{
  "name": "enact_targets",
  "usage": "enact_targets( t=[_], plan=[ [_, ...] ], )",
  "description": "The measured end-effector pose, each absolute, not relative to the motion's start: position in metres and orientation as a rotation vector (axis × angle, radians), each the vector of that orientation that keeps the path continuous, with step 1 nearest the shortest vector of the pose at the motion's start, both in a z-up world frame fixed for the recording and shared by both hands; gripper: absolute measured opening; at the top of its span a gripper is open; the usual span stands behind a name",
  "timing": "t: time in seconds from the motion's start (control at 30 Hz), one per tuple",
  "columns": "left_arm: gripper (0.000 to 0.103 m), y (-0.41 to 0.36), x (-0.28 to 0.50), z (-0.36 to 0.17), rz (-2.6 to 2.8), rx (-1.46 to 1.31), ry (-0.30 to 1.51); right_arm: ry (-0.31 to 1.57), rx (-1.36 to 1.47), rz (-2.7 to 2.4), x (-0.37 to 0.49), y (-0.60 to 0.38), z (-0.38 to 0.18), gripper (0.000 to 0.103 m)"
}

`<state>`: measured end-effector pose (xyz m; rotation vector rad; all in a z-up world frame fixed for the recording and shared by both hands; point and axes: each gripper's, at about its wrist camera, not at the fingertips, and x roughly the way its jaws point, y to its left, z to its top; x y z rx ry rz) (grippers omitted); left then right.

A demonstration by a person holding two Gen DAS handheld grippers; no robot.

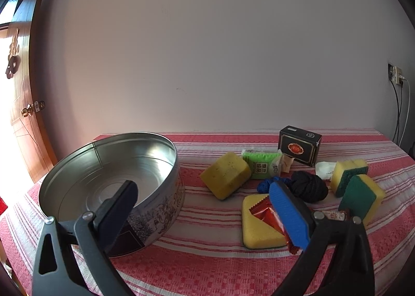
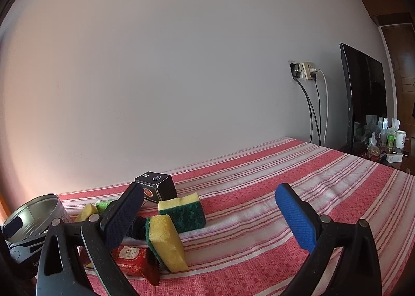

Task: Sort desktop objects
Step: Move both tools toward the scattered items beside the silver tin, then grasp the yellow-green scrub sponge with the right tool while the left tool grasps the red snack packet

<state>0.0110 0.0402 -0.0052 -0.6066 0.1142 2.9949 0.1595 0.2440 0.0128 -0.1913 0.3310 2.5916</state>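
Tin sits empty on the striped cloth, left side, so sorting looks barely begun, if the tin is the bin.

L gripper: jaws wide apart, nothing held; dark pad over the tin's near rim, blue pad in front of a red foil packet lying on a flat yellow sponge.

R gripper: also spread wide, empty, w/ the green-backed sponge tilted just beside its dark pad and a red wipes pack below.

Further out, all loose on the cloth: yellow block sponge, green packet, black yarn ball, blue cord, second scrub sponge, black box near the wall.

Everything's left to move, approx.
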Motion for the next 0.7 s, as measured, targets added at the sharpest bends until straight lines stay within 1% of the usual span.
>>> enact_targets(
  t=[0.13,0.23,0.33,0.4,0.5,0.57,0.63,0.7],
  plan=[
    [0.103,0.036,0.007,-0.006,2.967,-0.632,0.055,0.422,-0.226,2.604,0.161,0.255,0.008,0.103],
    [0.103,0.041,0.005,-0.008,2.965,-0.649,0.08,0.485,-0.315,2.671,0.155,0.258,0.003,0.103],
    [0.103,0.05,0.005,-0.009,2.95,-0.657,0.142,0.423,-0.366,2.69,0.151,0.247,0.003,0.103],
    [0.103,0.054,0.006,-0.01,2.935,-0.654,0.171,0.362,-0.469,2.699,0.138,0.24,0.001,0.103],
    [0.103,0.054,0.009,-0.009,2.911,-0.638,0.163,0.31,-0.658,2.719,0.113,0.235,-0.007,0.103],
    [0.103,0.052,0.01,-0.009,2.91,-0.633,0.143,0.319,-0.777,2.708,0.096,0.238,-0.016,0.102],
    [0.103,0.051,0.01,-0.009,2.905,-0.636,0.126,0.374,-0.897,2.68,0.082,0.246,-0.027,0.093],
    [0.103,0.05,0.008,-0.01,2.897,-0.65,0.114,0.464,-1.003,2.644,0.071,0.257,-0.04,0.07]
  ],
)
